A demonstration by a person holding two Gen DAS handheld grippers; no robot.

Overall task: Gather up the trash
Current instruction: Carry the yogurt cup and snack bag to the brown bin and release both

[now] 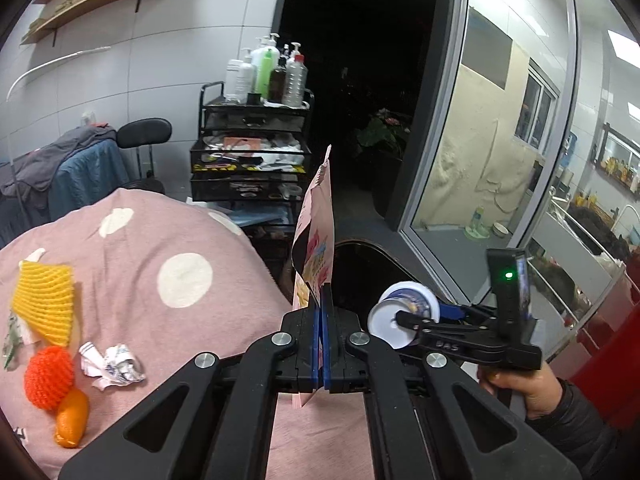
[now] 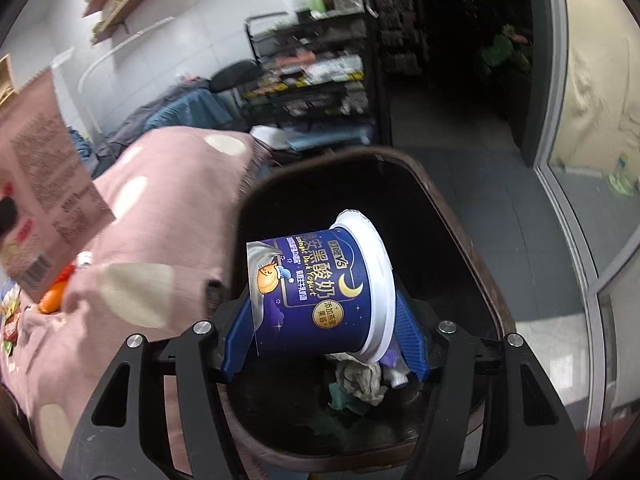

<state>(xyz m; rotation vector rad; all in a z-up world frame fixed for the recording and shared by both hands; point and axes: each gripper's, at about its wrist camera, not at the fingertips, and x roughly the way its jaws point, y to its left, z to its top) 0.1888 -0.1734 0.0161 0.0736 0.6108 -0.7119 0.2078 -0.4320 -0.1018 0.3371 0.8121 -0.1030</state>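
Observation:
My left gripper (image 1: 321, 300) is shut on a pink snack bag (image 1: 316, 236), held upright at the right edge of the pink dotted blanket (image 1: 160, 240). The bag also shows at the left of the right wrist view (image 2: 44, 176). My right gripper (image 2: 320, 332) is shut on a blue yogurt cup (image 2: 316, 292), lying sideways between the blue pads, above the dark trash bin (image 2: 460, 240). The cup (image 1: 404, 312) and right gripper (image 1: 404, 318) also show in the left wrist view, over the bin (image 1: 384, 256). Crumpled trash (image 2: 360, 380) lies inside the bin.
On the blanket lie a yellow foam net (image 1: 44, 300), an orange foam net (image 1: 48, 376), an orange fruit (image 1: 72, 416) and crumpled paper (image 1: 112, 364). A black cart (image 1: 252, 152) with bottles stands behind. A glass door (image 1: 500, 140) is to the right.

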